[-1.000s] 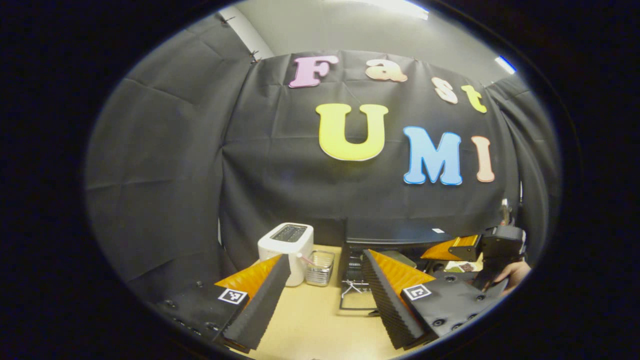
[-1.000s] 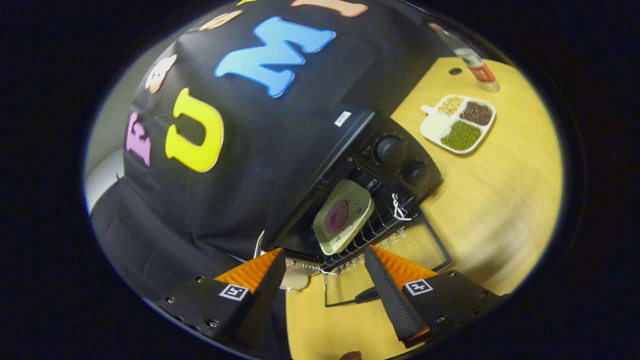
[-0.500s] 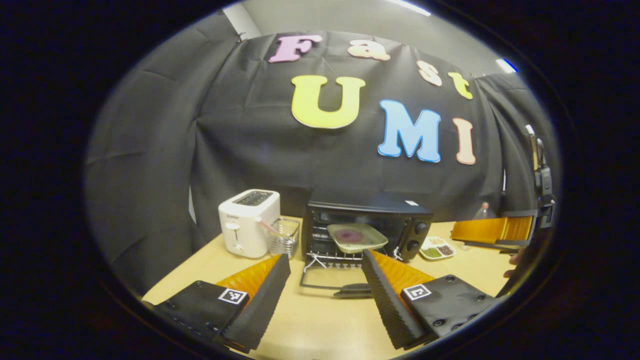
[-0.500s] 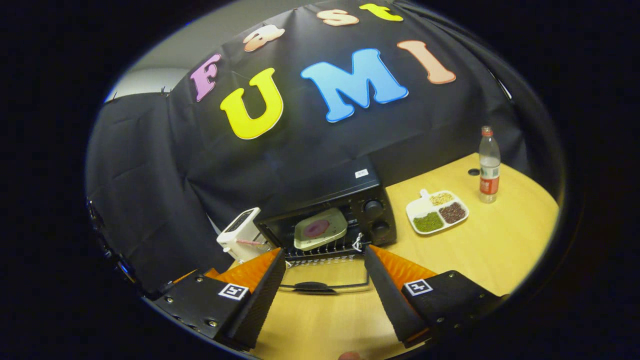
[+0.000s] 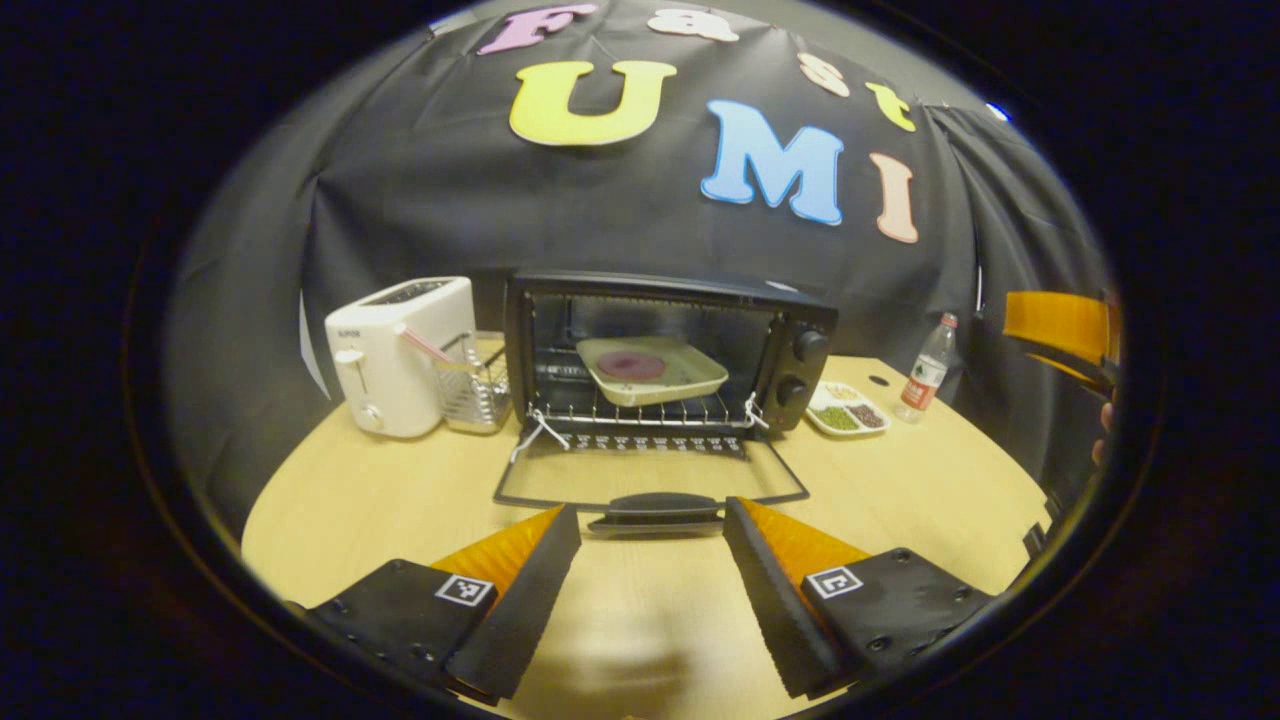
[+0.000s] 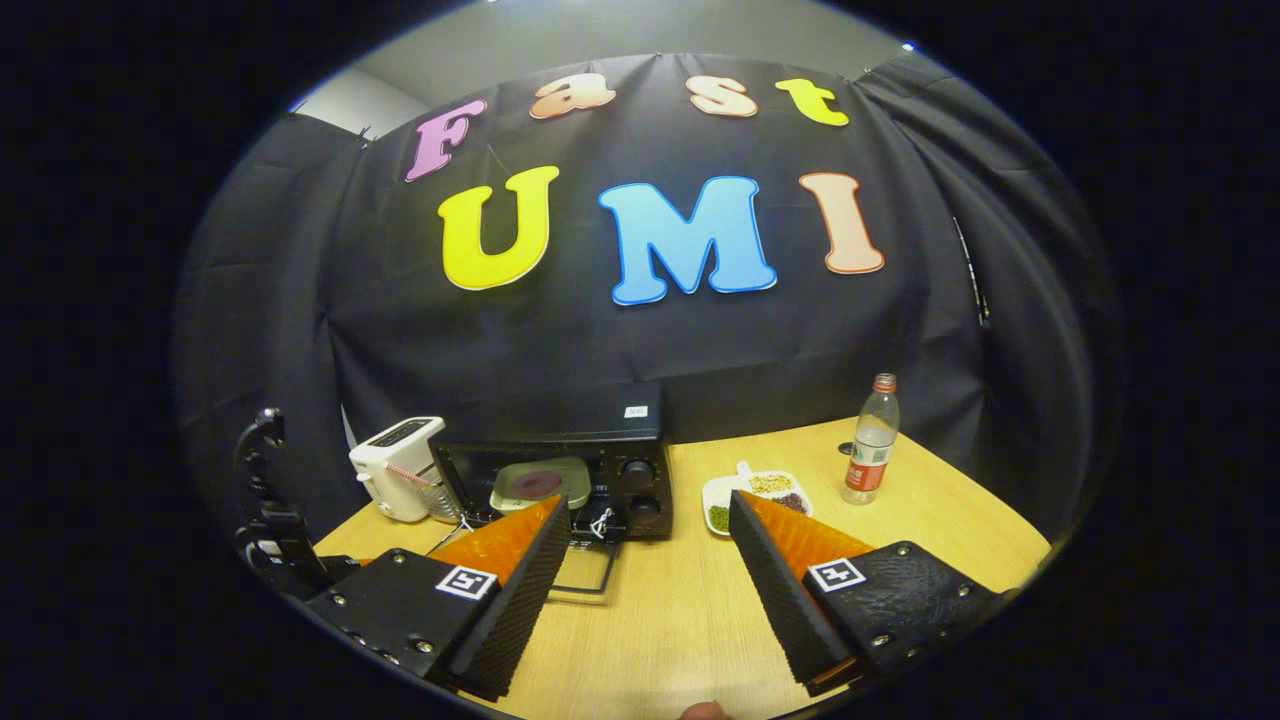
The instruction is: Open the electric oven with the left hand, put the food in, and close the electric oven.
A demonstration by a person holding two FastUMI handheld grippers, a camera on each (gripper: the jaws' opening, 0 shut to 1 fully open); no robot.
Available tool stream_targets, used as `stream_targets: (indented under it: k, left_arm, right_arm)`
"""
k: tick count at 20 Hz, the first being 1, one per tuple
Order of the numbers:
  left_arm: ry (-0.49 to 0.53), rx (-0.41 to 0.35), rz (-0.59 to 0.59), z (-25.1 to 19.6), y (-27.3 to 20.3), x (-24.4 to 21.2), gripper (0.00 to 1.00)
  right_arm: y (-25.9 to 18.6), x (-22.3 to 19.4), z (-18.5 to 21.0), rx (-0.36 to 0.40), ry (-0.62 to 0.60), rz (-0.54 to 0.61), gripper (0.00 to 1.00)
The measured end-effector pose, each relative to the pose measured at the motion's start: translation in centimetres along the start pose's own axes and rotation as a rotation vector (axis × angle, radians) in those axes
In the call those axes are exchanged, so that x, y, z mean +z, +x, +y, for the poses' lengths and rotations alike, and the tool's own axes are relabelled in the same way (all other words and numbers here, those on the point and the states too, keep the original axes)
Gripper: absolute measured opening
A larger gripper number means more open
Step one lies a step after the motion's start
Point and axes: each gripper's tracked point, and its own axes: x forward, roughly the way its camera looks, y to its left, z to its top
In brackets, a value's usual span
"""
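Black and boxy, the electric oven [image 5: 668,345] stands at the back of the wooden table [image 5: 380,500], right in front of the left gripper [image 5: 650,560]. Its glass door [image 5: 650,478] hangs open and lies flat, with the handle near the gripper's tips. Inside, on the wire rack [image 5: 640,410], sits a pale square tray [image 5: 652,370] with a round purple piece of food [image 5: 630,364] in it. Left of the oven stands a white toaster [image 5: 400,355], with a small wire basket [image 5: 472,382] between them. On the right lies a white dish with little parts [image 5: 846,410] holding green, dark and pale beans, then a water bottle [image 5: 925,368]. Both the left gripper and the right gripper [image 6: 648,562] have their fingers spread wide and hold nothing. Nothing stands between the left gripper and the door.
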Motion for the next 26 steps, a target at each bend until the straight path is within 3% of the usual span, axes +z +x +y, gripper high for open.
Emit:
stream_targets:
  k: [5,11,12,13,18,26]
  left_arm:
    - [0.029,-0.002,0.137,-0.8,4.6,-4.3,1.00]
    - [0.061,0.021,0.170,-0.9,7.3,-5.8,1.00]
    - [0.069,0.025,0.163,-0.6,7.8,-5.8,0.93]
    - [0.066,0.037,0.166,-0.6,7.9,-5.9,1.00]
    - [0.045,0.055,0.125,-0.7,7.5,-4.9,0.98]
    - [0.087,0.050,-0.025,-1.4,4.0,0.5,0.97]
  right_arm:
    - [-0.5,0.6,-3.4,-0.111,-0.012,-0.004,0.98]
    - [-1.7,1.6,-5.3,-0.187,-0.029,-0.012,0.98]
    - [-1.9,1.8,-5.3,-0.191,-0.031,-0.016,0.98]
    - [-1.8,1.9,-5.2,-0.193,-0.033,-0.020,0.98]
    - [-1.8,2.2,-4.5,-0.172,-0.048,-0.031,0.98]
    - [-3.3,0.7,-2.7,-0.106,-0.022,-0.036,0.98]
